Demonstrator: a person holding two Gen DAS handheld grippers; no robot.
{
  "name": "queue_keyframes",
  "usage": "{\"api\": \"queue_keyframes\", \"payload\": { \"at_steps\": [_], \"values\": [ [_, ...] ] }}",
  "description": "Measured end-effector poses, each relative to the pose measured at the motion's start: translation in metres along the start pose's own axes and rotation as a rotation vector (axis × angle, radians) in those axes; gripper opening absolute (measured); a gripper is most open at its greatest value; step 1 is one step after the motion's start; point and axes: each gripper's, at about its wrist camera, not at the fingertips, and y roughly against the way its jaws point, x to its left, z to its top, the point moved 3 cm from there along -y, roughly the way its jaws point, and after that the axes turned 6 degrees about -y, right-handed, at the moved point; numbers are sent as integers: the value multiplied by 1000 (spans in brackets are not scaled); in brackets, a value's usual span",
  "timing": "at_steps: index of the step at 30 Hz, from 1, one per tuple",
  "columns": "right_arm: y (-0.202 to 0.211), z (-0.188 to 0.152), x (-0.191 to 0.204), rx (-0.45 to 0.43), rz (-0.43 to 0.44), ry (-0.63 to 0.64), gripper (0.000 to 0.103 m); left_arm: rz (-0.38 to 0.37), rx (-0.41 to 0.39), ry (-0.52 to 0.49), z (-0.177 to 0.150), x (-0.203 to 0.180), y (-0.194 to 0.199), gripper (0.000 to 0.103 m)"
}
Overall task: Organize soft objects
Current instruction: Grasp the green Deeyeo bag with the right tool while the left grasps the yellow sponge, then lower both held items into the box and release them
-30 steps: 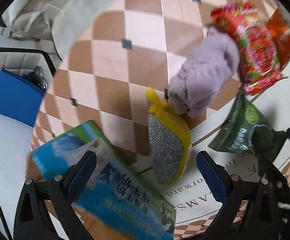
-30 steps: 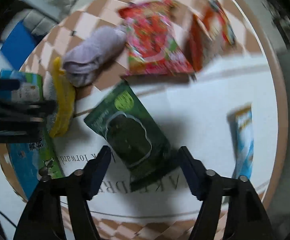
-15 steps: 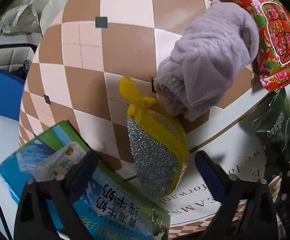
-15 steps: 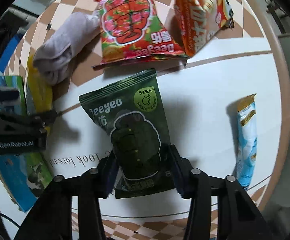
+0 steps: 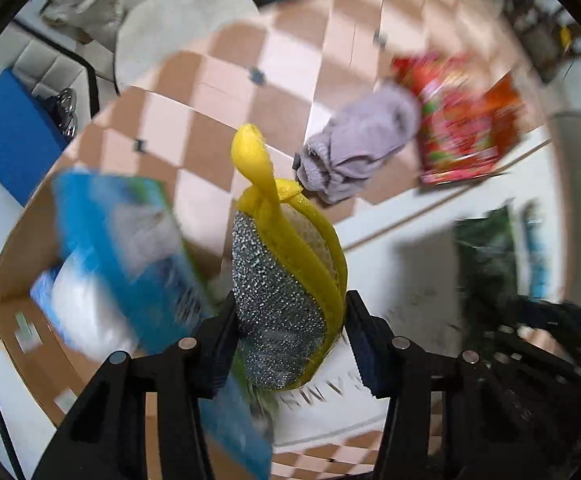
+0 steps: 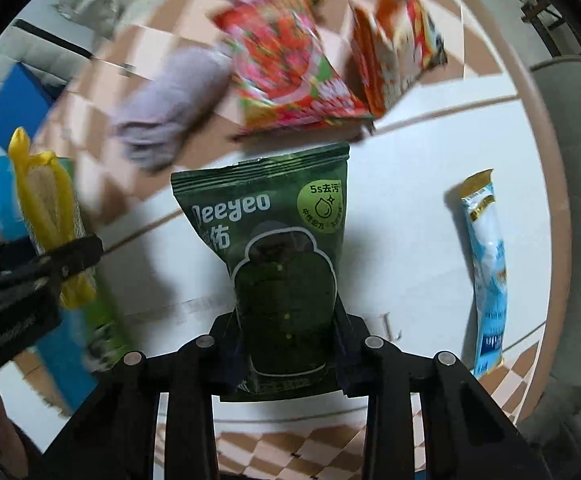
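My left gripper [image 5: 288, 344] is shut on a yellow and silver scouring sponge [image 5: 286, 280] and holds it above the round table [image 5: 410, 248]. The sponge also shows at the left of the right wrist view [image 6: 46, 208], clamped in the left gripper. My right gripper [image 6: 288, 344] is shut on a dark green pouch [image 6: 278, 248] and holds it over the table's white middle [image 6: 402, 184]. A lilac plush cloth [image 5: 362, 148] lies beyond the sponge; it also shows in the right wrist view [image 6: 170, 112].
A blue and green pack [image 5: 130, 232] lies at the table's left edge. A red snack bag [image 6: 286, 76] and an orange snack bag [image 6: 394, 52] lie at the far side. A light blue sachet [image 6: 486, 272] lies at the right. A chair [image 5: 50, 68] stands beyond the table.
My left gripper closed on the sponge and lifted it off the table. My right gripper closed on the green pouch and raised it.
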Motion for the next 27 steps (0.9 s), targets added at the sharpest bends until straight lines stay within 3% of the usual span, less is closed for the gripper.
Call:
{"api": "queue_keyframes", "payload": {
  "at_steps": [2,6,10,14,19,27],
  "values": [
    [20,-8,14,-26,35,22,36,-35,-77,46,-24,14,31,48],
    [62,-37,68,-87,110,113,36,-6,-172,142,-66,68,79,48],
    [78,-87,146,-112,161,215,36,41,-180,263,-111,140,88,48],
    [51,-127,218,-73,164,293,36,62,-126,390,-147,215,69,48],
    [-7,-160,281,26,114,315,36,46,-52,483,-146,282,24,48],
    [-82,-165,309,121,48,251,36,11,19,481,-126,325,-16,49]
  ]
}}
